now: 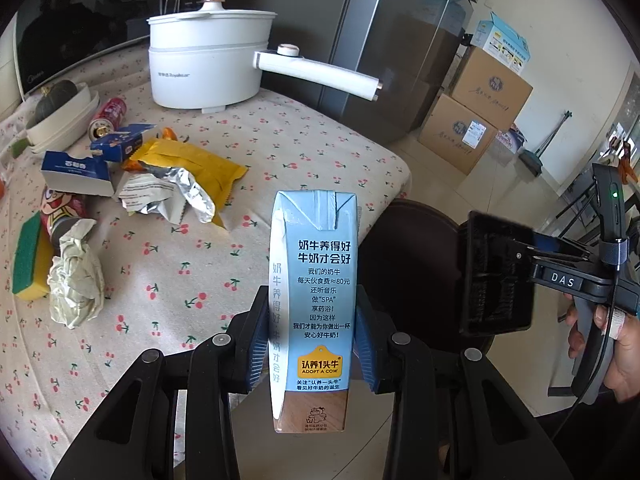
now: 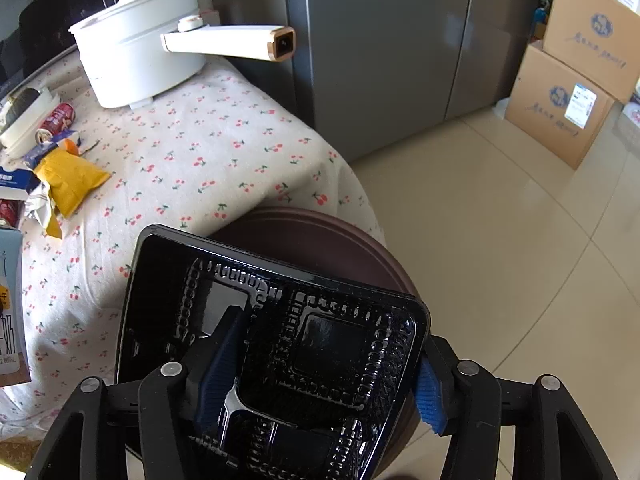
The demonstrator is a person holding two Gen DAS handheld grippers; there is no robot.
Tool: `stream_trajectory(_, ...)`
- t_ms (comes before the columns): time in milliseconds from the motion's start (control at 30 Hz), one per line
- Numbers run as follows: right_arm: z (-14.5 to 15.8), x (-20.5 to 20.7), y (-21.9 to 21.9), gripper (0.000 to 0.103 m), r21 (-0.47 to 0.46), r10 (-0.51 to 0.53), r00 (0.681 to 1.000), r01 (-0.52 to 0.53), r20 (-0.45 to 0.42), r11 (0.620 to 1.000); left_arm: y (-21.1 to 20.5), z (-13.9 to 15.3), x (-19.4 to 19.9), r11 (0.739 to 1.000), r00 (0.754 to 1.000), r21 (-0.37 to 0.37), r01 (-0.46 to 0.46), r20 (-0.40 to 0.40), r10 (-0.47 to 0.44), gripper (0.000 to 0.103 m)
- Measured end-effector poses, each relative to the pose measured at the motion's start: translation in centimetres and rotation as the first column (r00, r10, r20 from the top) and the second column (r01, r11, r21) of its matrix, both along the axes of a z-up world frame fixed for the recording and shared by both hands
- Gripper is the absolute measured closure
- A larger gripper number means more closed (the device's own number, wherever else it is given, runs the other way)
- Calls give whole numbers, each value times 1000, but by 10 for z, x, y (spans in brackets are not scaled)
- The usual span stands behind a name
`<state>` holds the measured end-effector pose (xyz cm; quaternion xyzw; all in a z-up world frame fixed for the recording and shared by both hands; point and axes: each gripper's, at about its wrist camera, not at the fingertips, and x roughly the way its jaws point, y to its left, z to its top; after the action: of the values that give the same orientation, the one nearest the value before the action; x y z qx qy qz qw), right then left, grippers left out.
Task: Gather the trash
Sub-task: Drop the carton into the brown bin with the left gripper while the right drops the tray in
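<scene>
My left gripper (image 1: 312,348) is shut on a light blue milk carton (image 1: 314,304) and holds it upright over the table's near edge. My right gripper (image 2: 320,384) is shut on a black plastic food tray (image 2: 276,348), held tilted above a dark brown round bin (image 2: 320,236) beside the table. The tray also shows in the left wrist view (image 1: 496,276). More trash lies on the cherry-print tablecloth (image 1: 168,272): a yellow wrapper (image 1: 200,168), crumpled foil (image 1: 176,196), crumpled paper (image 1: 76,280), blue-white boxes (image 1: 76,172) and a red can (image 1: 108,118).
A white electric pot (image 1: 208,64) with a long handle stands at the table's back. A green-yellow sponge (image 1: 28,256) and a white bowl with a squash (image 1: 60,108) lie at the left. A grey fridge (image 2: 384,40) and cardboard boxes (image 2: 560,108) stand beyond on the tiled floor.
</scene>
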<state>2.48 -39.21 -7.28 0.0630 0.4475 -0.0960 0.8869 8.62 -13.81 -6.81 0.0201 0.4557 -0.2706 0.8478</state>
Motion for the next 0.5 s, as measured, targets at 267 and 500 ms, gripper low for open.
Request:
stream_trajectory(267, -2, -7, -9, 11, 3, -9, 1000, 9, -9, 1000, -34, -10, -3, 998, 998, 1, 64, -11, -64, 62)
stream_trajectory(500, -4, -17, -29, 11, 22, -48, 999, 48, -22, 999, -67, -19, -4, 993, 993, -12, 119, -21, -119, 62)
